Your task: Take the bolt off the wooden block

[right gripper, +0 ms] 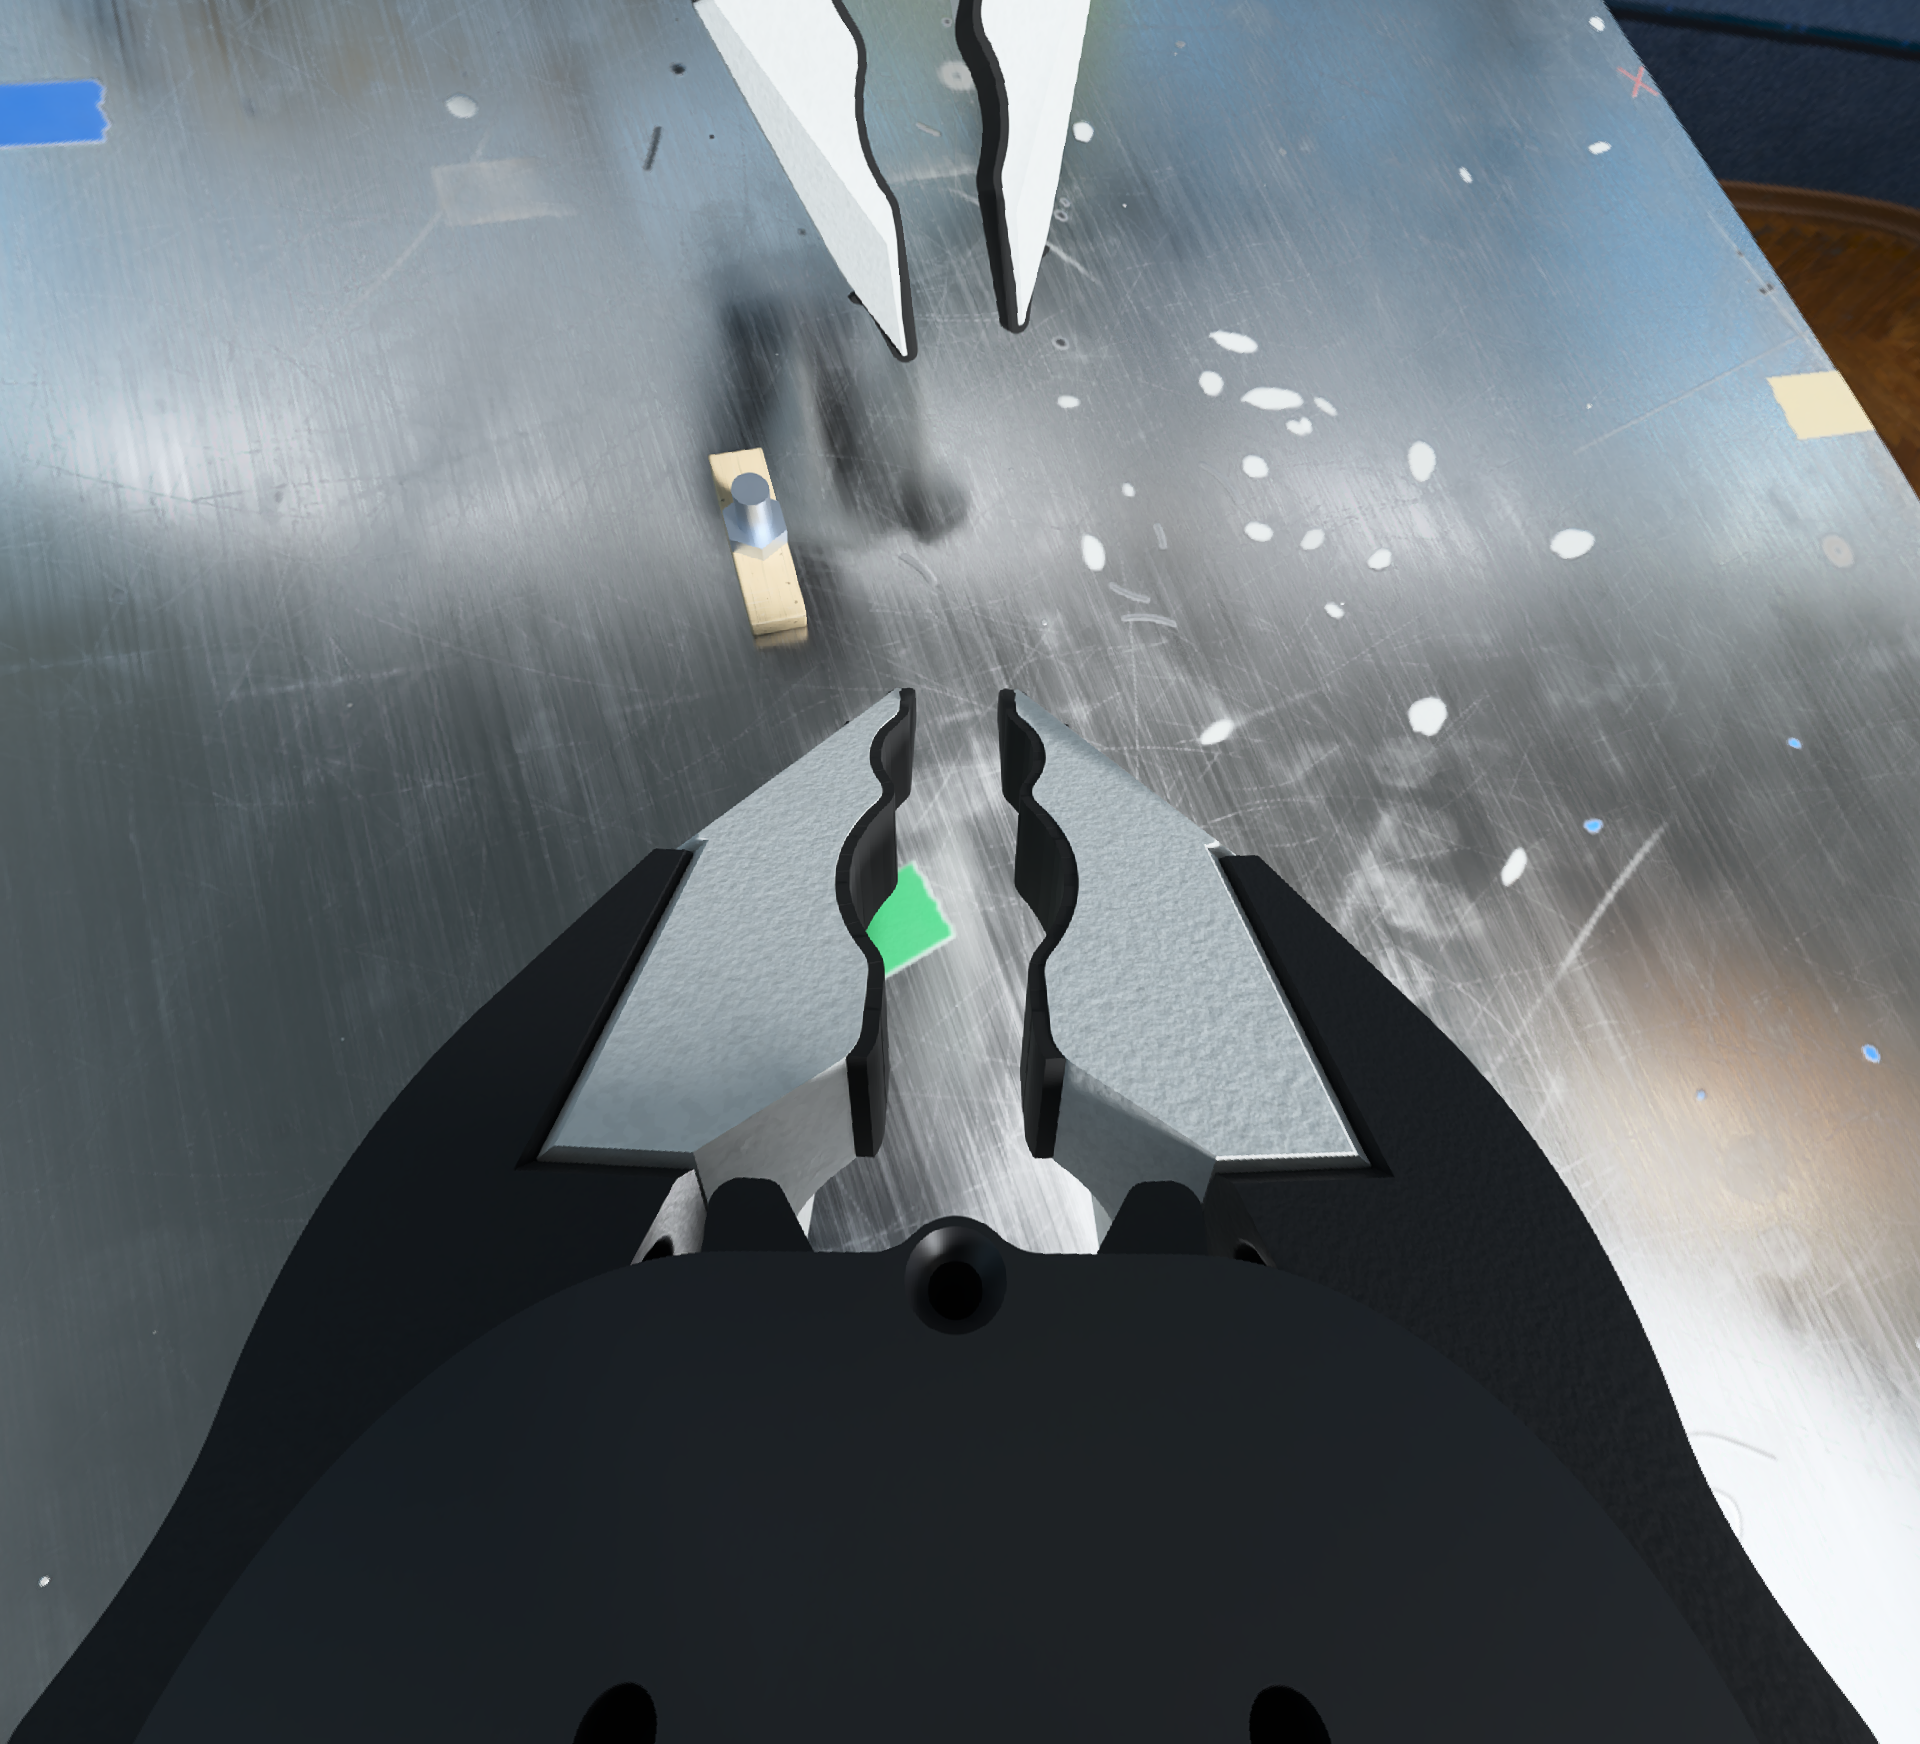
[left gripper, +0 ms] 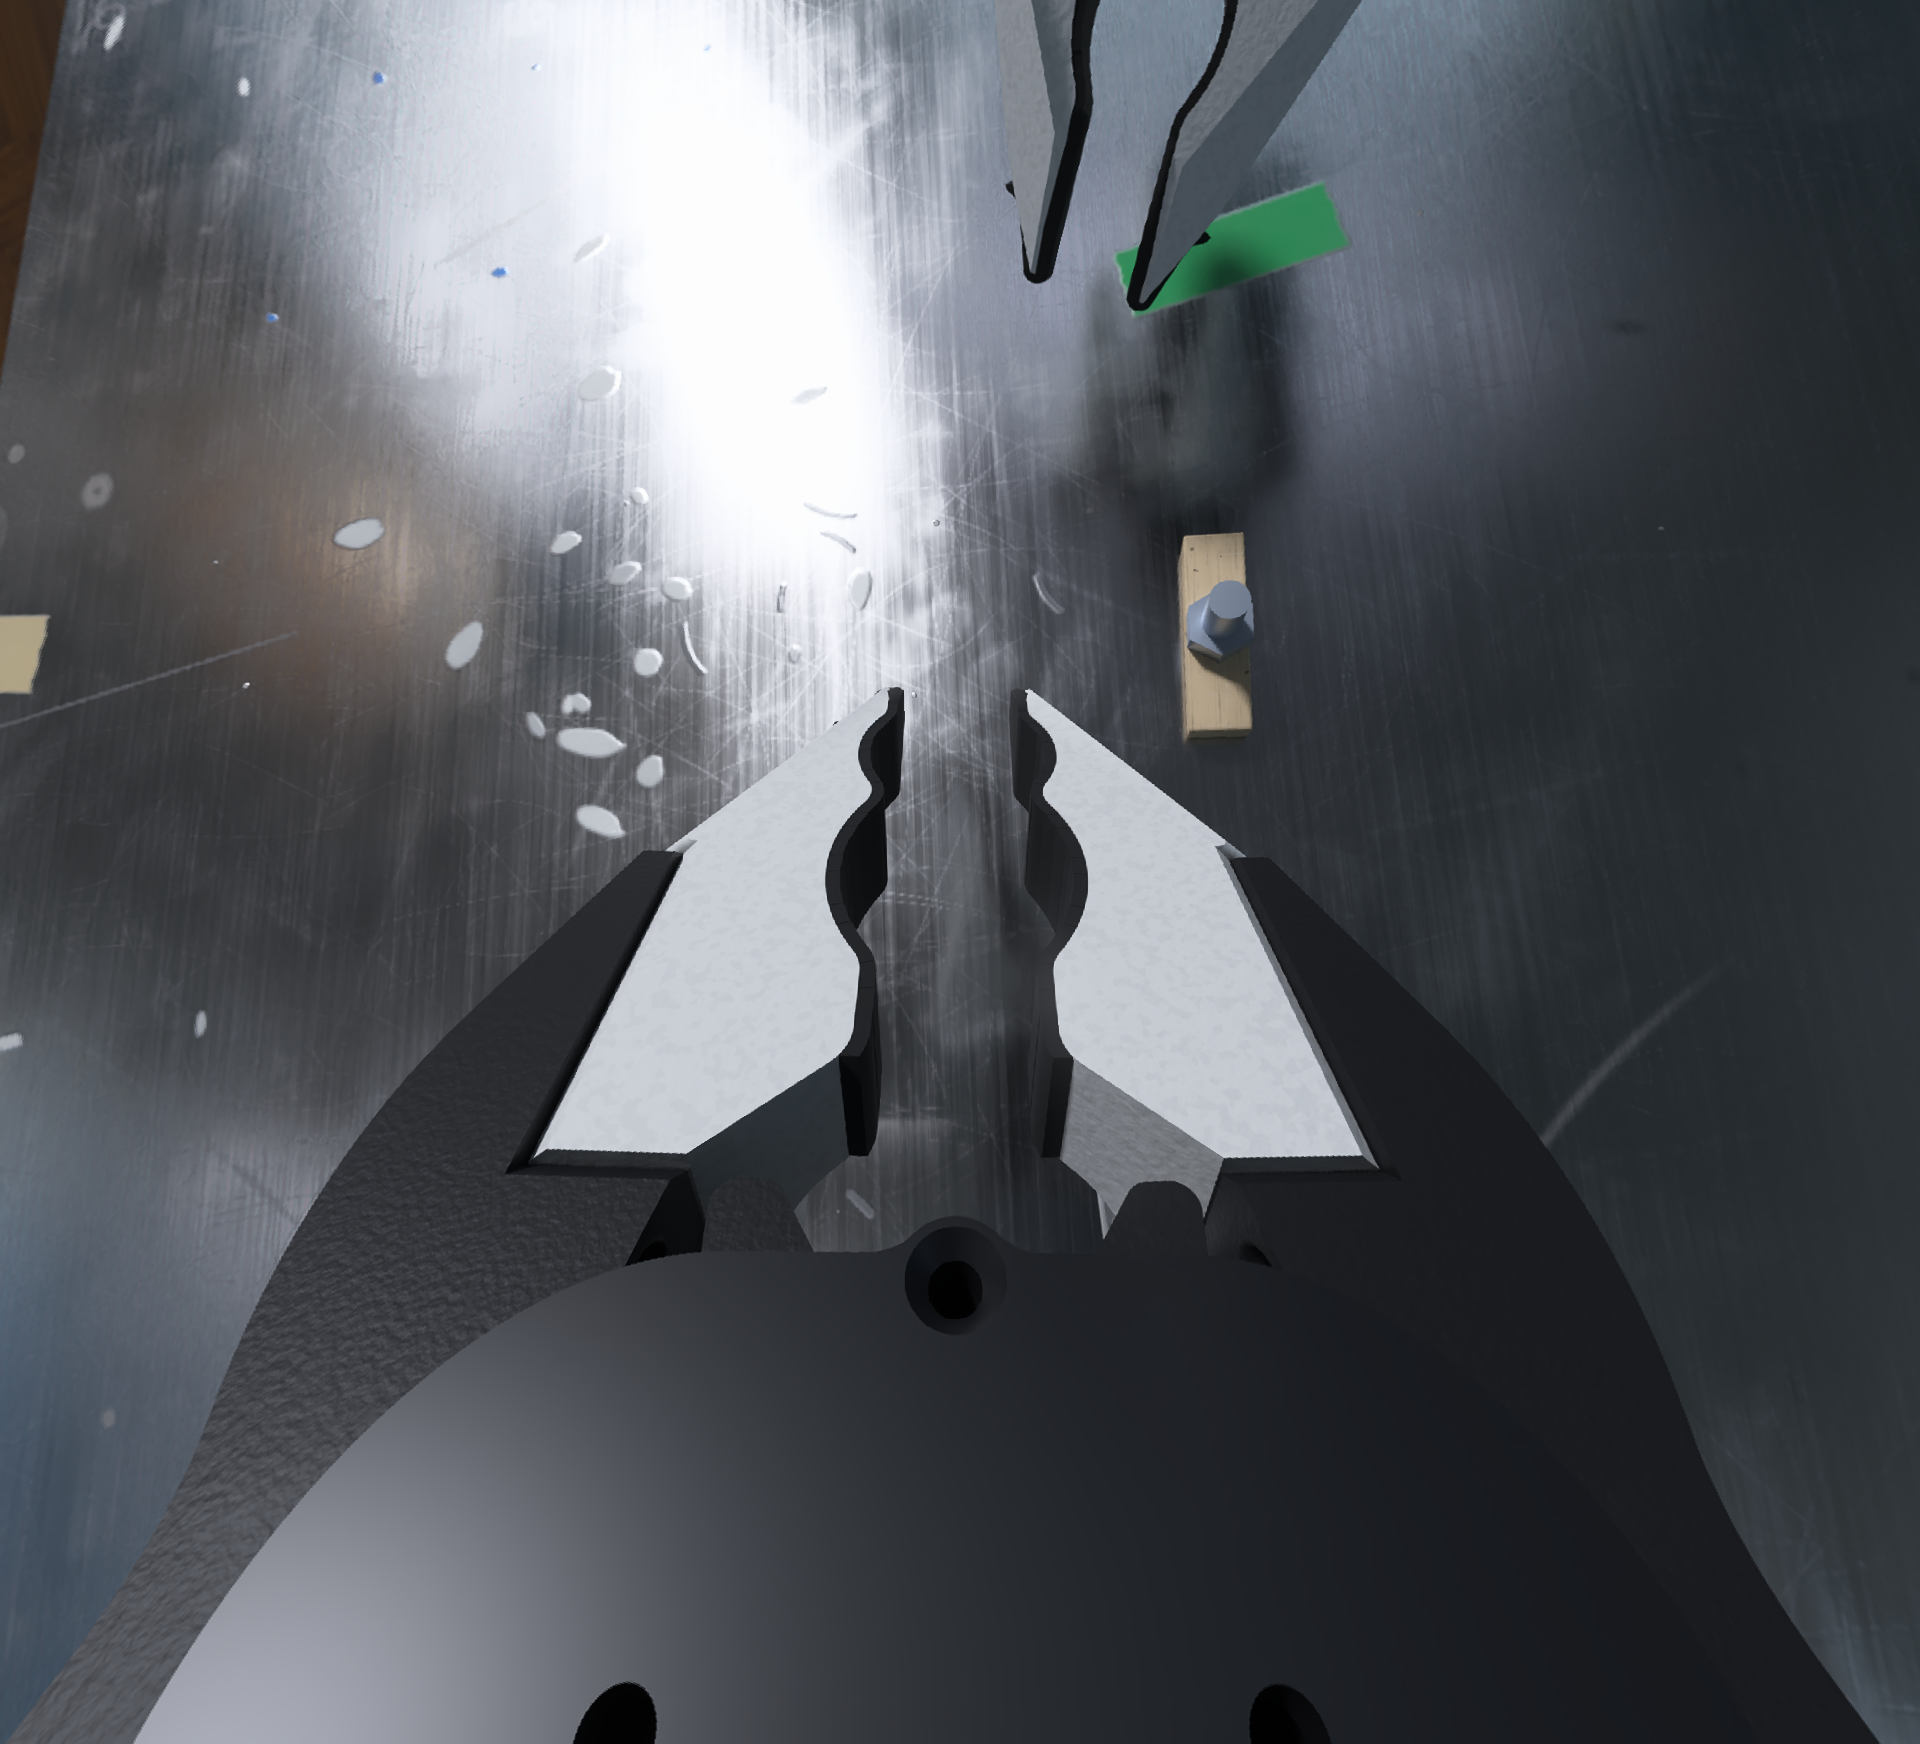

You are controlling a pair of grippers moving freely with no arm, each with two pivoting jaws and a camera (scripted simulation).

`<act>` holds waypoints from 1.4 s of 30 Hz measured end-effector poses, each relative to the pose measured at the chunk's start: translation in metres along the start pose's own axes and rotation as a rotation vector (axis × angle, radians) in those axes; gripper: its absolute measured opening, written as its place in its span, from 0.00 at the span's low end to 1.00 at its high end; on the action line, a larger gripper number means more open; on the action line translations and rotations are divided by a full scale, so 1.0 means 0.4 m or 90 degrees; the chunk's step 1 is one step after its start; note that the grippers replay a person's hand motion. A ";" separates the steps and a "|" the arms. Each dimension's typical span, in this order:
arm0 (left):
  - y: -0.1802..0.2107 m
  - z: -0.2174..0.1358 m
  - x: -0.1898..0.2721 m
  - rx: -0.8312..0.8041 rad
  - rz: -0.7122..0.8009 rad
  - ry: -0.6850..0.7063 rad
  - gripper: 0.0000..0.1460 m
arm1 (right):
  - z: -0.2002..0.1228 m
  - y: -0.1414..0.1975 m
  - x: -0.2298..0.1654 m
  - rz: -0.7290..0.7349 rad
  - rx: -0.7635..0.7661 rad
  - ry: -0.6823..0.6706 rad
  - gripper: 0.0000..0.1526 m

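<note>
A small pale wooden block [left gripper: 1216,697] lies flat on the scratched metal table, with a grey hex-head bolt [left gripper: 1222,616] standing on it, head down and shaft up. In the right wrist view the block [right gripper: 767,588] and bolt [right gripper: 753,512] sit ahead and to the left. My left gripper [left gripper: 961,697] is open and empty, above the table, left of the block. My right gripper [right gripper: 956,697] is open and empty, right of the block. Each gripper shows in the other's view, high at the top: the right one [left gripper: 1086,292] and the left one [right gripper: 961,338], both clear of the bolt.
A green tape strip [left gripper: 1262,240] lies beyond the block, also between my right fingers [right gripper: 909,920]. Tan tape [right gripper: 1818,404] and blue tape [right gripper: 52,110] lie near the table edges. White paint flecks [left gripper: 592,744] dot the metal. The table edge runs along the right [right gripper: 1704,260].
</note>
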State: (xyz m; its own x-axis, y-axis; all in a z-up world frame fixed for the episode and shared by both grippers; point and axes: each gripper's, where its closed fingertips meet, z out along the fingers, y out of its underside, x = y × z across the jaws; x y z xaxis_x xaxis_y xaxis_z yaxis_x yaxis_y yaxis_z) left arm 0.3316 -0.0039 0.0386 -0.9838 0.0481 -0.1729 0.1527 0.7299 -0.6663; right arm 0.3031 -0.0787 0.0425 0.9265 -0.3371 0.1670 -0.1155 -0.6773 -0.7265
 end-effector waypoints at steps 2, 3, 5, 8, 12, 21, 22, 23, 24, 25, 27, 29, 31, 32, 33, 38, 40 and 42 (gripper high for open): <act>-0.004 -0.008 -0.002 0.006 -0.001 -0.002 0.14 | -0.002 -0.002 -0.001 0.000 0.001 0.001 0.10; -0.006 -0.014 -0.003 0.007 0.001 -0.003 0.14 | -0.004 -0.003 -0.002 -0.001 0.002 0.001 0.10; -0.011 -0.025 0.002 0.007 0.010 -0.002 0.14 | -0.006 -0.005 -0.007 -0.003 0.003 -0.001 0.10; -0.019 -0.041 0.035 0.003 0.036 0.026 0.14 | -0.003 -0.009 -0.020 -0.007 0.006 -0.013 0.10; -0.019 -0.052 0.113 -0.016 0.070 0.098 0.13 | 0.003 -0.015 -0.028 -0.016 0.003 -0.017 0.10; -0.020 -0.004 0.136 -0.037 0.067 0.090 0.14 | 0.027 -0.024 -0.055 -0.040 -0.012 -0.049 0.09; -0.019 0.005 0.134 -0.046 0.059 0.083 0.14 | 0.029 -0.025 -0.055 -0.040 -0.011 -0.049 0.09; -0.017 0.013 0.138 -0.052 0.053 0.086 0.14 | 0.030 -0.026 -0.054 -0.040 -0.010 -0.048 0.09; -0.015 0.020 0.143 -0.058 0.041 0.093 0.15 | 0.031 -0.027 -0.053 -0.038 -0.008 -0.048 0.09; -0.013 0.027 0.146 -0.066 0.019 0.096 0.15 | 0.032 -0.027 -0.053 -0.037 -0.006 -0.048 0.09; -0.015 0.035 0.153 -0.066 -0.022 0.109 0.16 | 0.033 -0.027 -0.052 -0.035 -0.005 -0.048 0.09; -0.015 0.042 0.147 -0.069 -0.053 0.100 0.16 | 0.035 -0.025 -0.053 -0.034 -0.005 -0.049 0.09; -0.008 0.050 0.141 -0.087 -0.056 0.080 0.16 | 0.036 -0.023 -0.053 -0.034 -0.005 -0.051 0.09; -0.010 0.053 0.141 -0.086 -0.059 0.078 0.16 | 0.036 -0.022 -0.053 -0.033 -0.005 -0.051 0.09; -0.012 0.056 0.142 -0.084 -0.065 0.077 0.15 | 0.037 -0.022 -0.052 -0.033 -0.004 -0.051 0.09; -0.017 0.064 0.137 -0.087 -0.042 0.053 0.09 | 0.041 -0.023 -0.050 -0.031 0.003 -0.054 0.09; -0.020 0.066 0.138 -0.086 -0.032 0.053 0.09 | 0.043 -0.024 -0.050 -0.033 0.004 -0.056 0.09; -0.020 0.067 0.139 -0.085 -0.021 0.054 0.09 | 0.044 -0.025 -0.049 -0.035 0.004 -0.056 0.09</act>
State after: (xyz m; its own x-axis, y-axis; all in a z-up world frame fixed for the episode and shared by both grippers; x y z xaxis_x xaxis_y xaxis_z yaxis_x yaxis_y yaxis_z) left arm 0.2782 -0.0252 0.0151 -0.9933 0.0753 -0.0873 0.1117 0.8161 -0.5671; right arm 0.2922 -0.0539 0.0348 0.9595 -0.2399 0.1476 -0.0611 -0.6888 -0.7223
